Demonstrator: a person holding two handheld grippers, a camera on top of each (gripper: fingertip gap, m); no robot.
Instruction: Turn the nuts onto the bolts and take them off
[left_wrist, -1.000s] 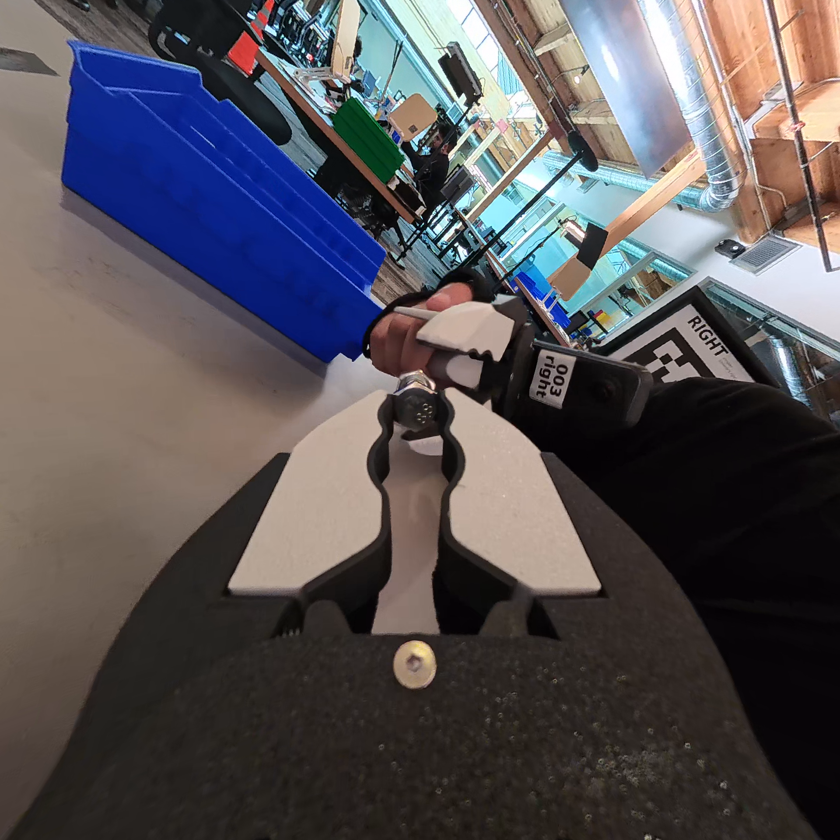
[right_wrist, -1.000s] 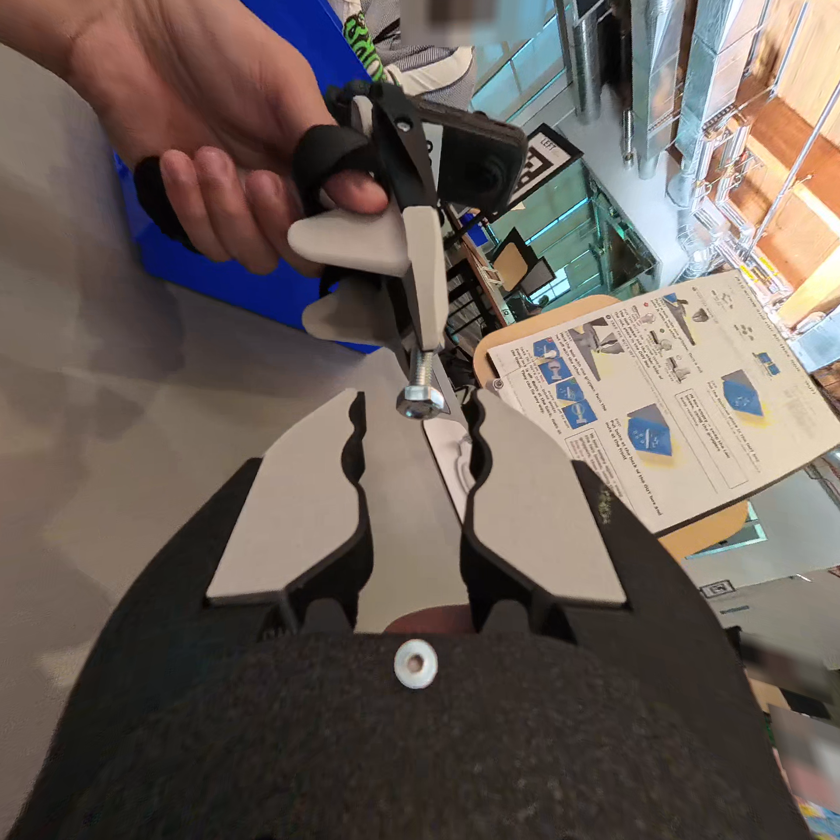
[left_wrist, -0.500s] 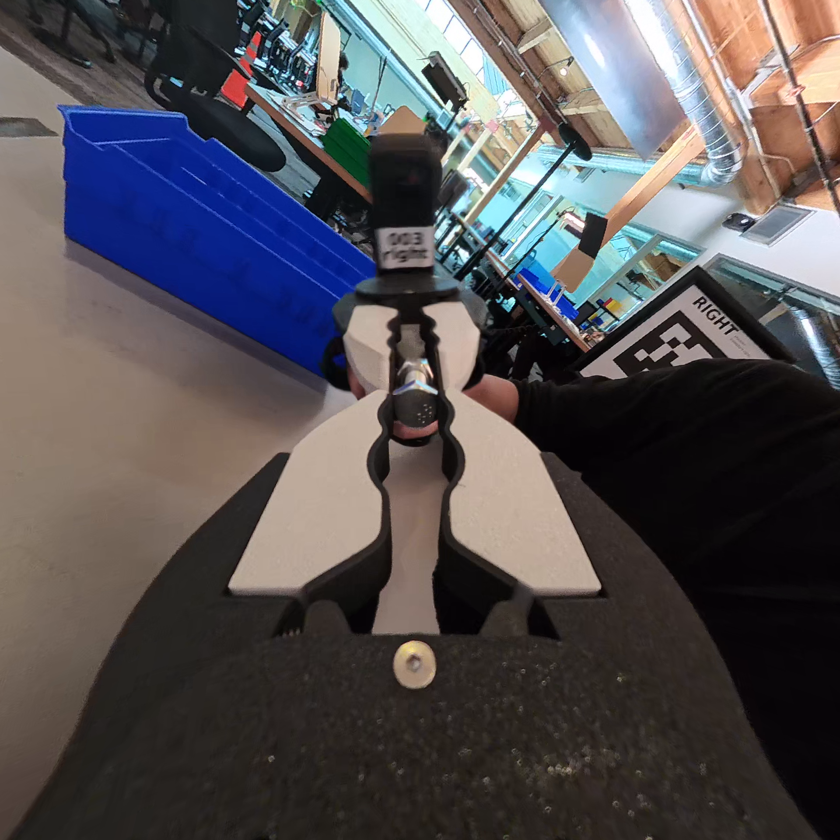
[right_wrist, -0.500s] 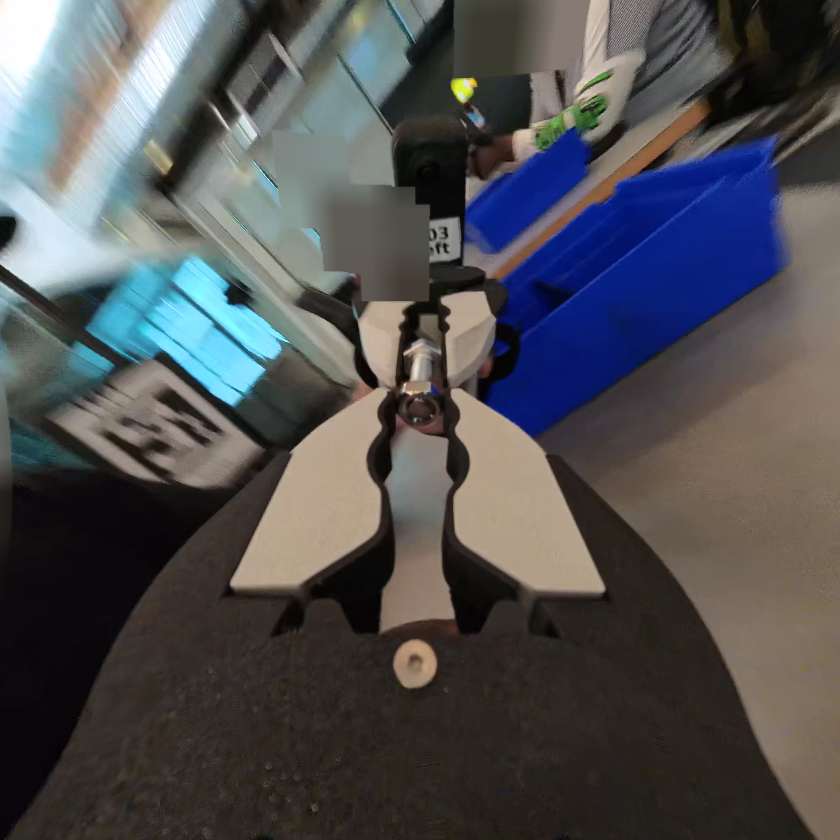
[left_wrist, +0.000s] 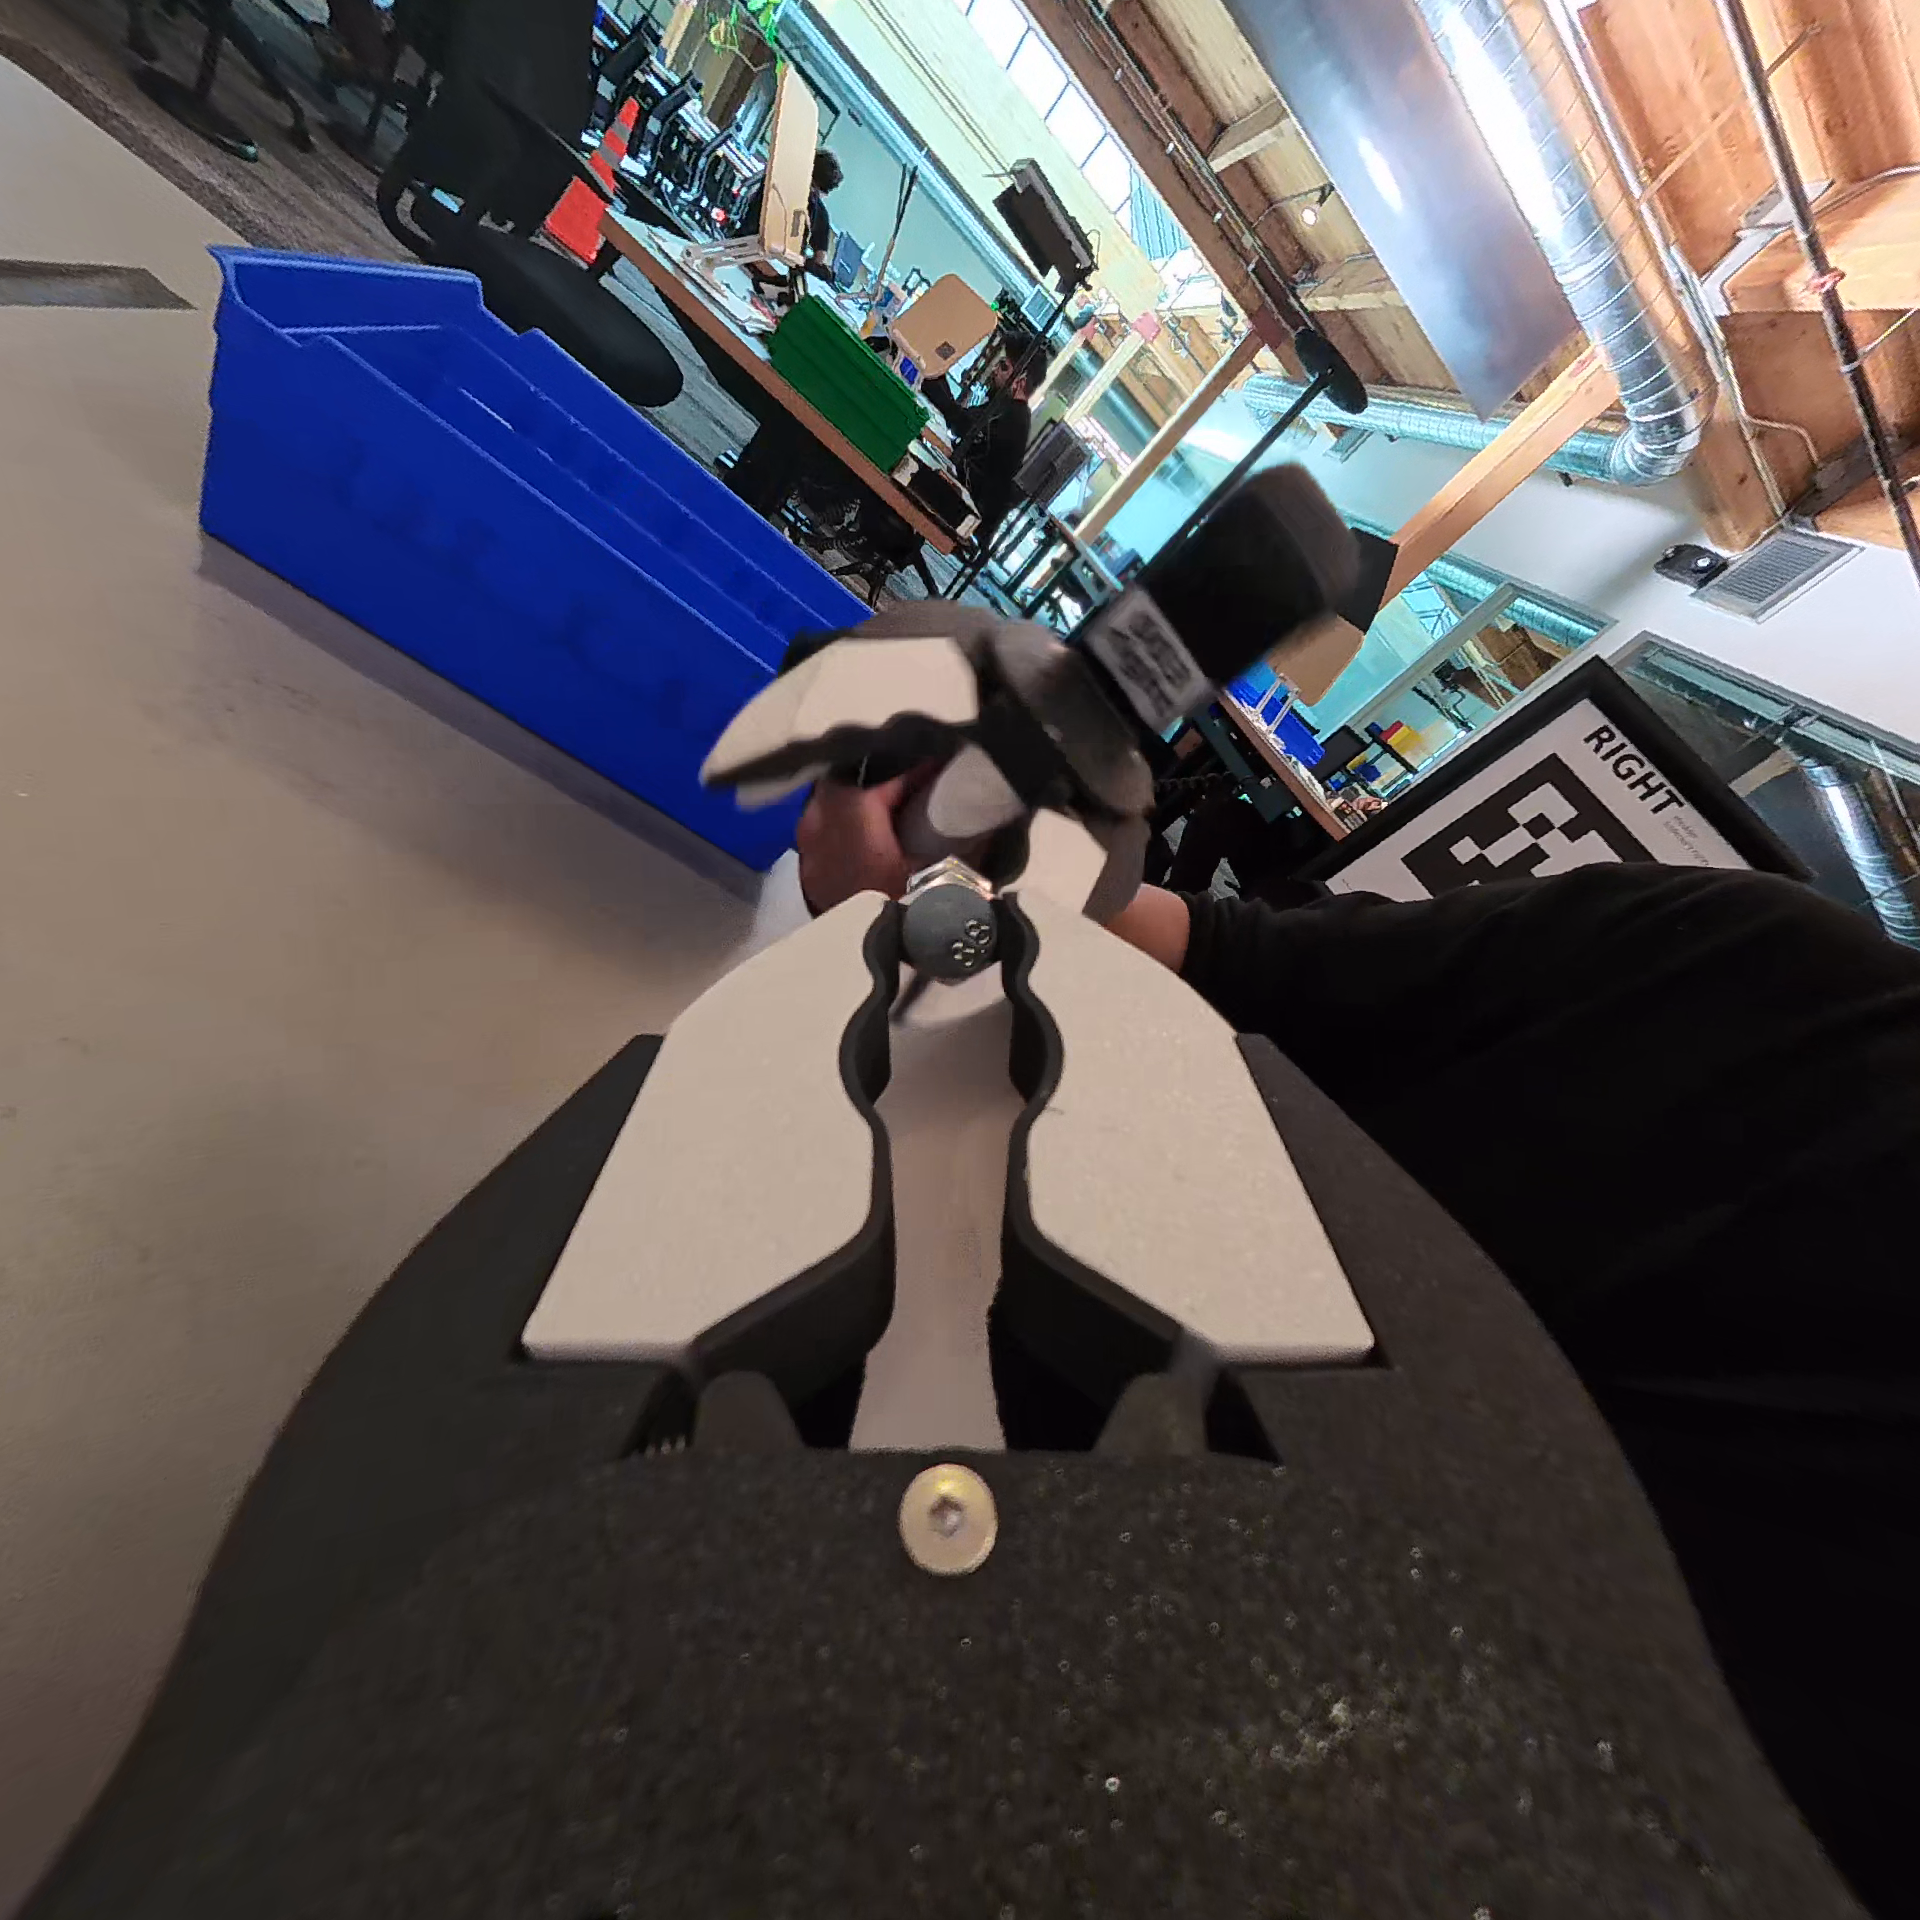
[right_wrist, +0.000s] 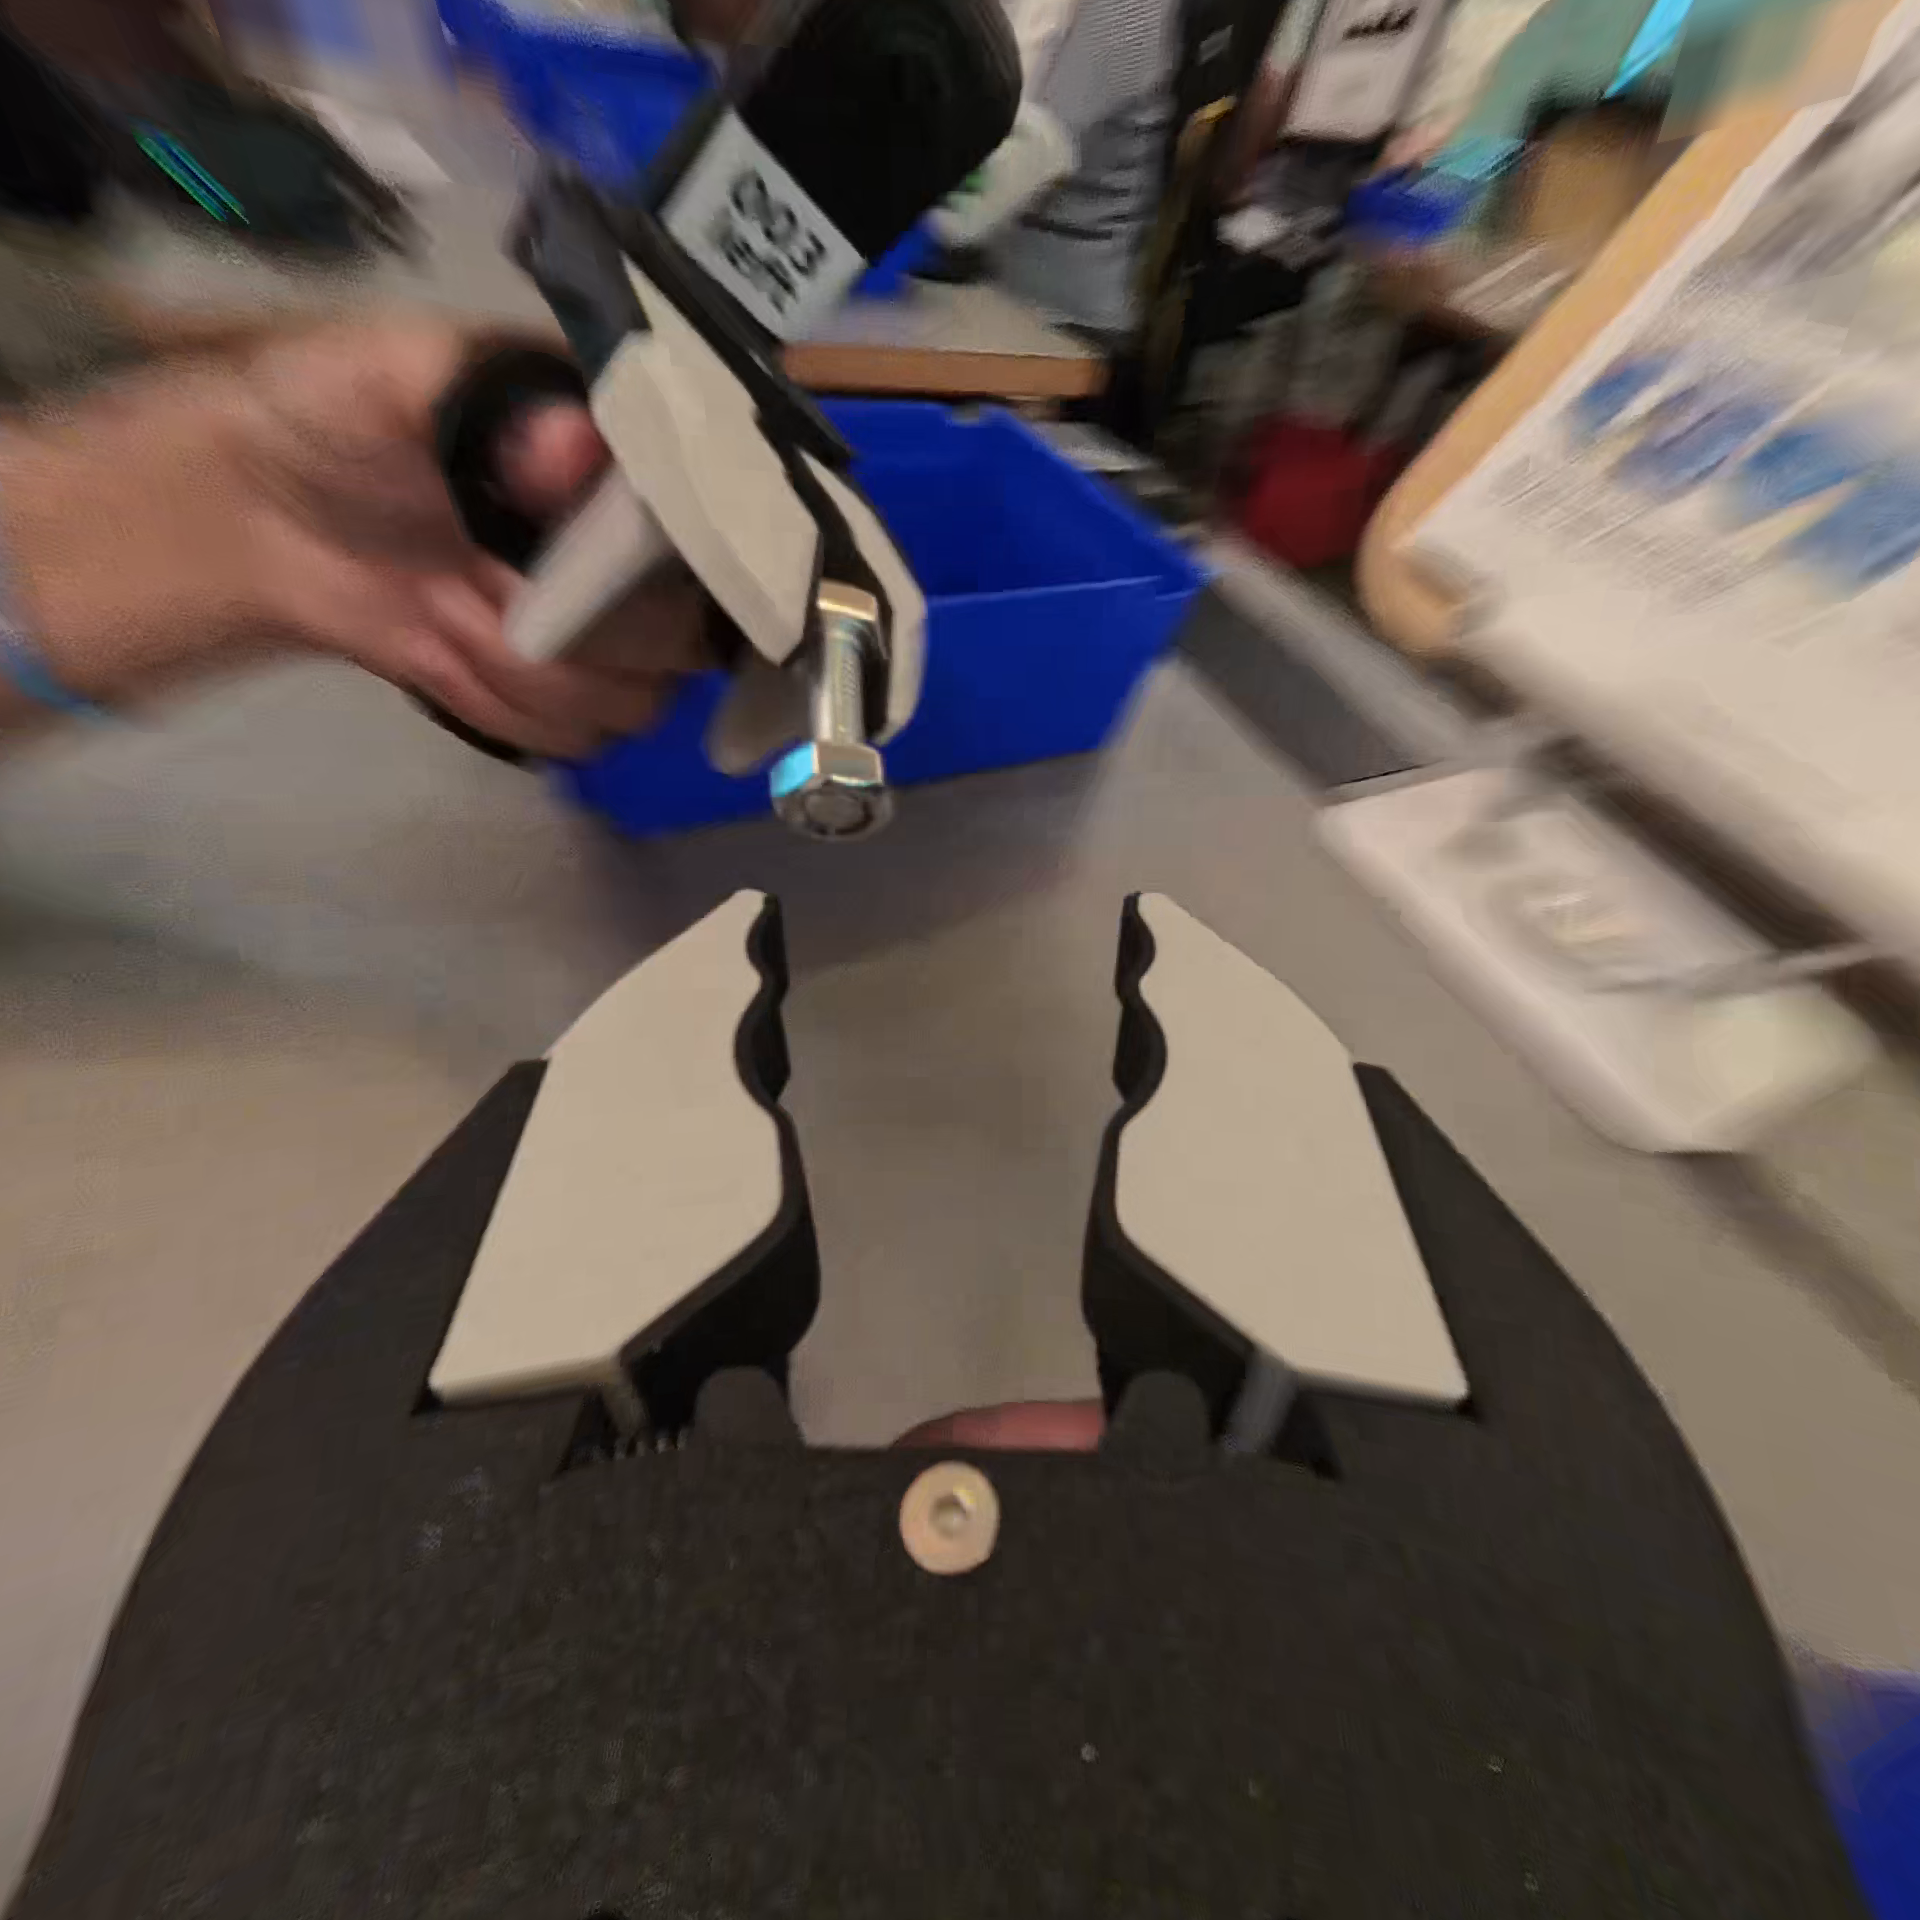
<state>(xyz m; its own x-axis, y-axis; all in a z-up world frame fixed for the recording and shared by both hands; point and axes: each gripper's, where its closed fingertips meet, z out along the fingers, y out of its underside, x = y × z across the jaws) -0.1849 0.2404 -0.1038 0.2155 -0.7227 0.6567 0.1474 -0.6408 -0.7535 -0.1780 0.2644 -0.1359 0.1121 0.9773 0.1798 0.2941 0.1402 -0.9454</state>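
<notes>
Beyond the tips of the left gripper (left_wrist: 948, 925) a long blue plastic bin (left_wrist: 499, 561) sits on the pale grey tabletop (left_wrist: 260, 987), off to the left of the jaws, and a black sleeve (left_wrist: 1558, 1091) fills the space to their right. In the right wrist view a white sheet of printed pictures on a board (right_wrist: 1683, 499) lies to the right of the jaws, all of it blurred. Desks, chairs and silver ducts under wooden beams stand in the room behind. The left gripper's jaws are clamped on the head of a shiny steel hex bolt (right_wrist: 844, 675), whose shank points toward the right gripper (right_wrist: 948, 914); a silver hex nut (right_wrist: 831, 795) sits at its far end, just ahead of the right gripper's jaws, which stand wide apart and touch nothing. A bare hand (right_wrist: 260, 551) holds the left gripper tilted.
</notes>
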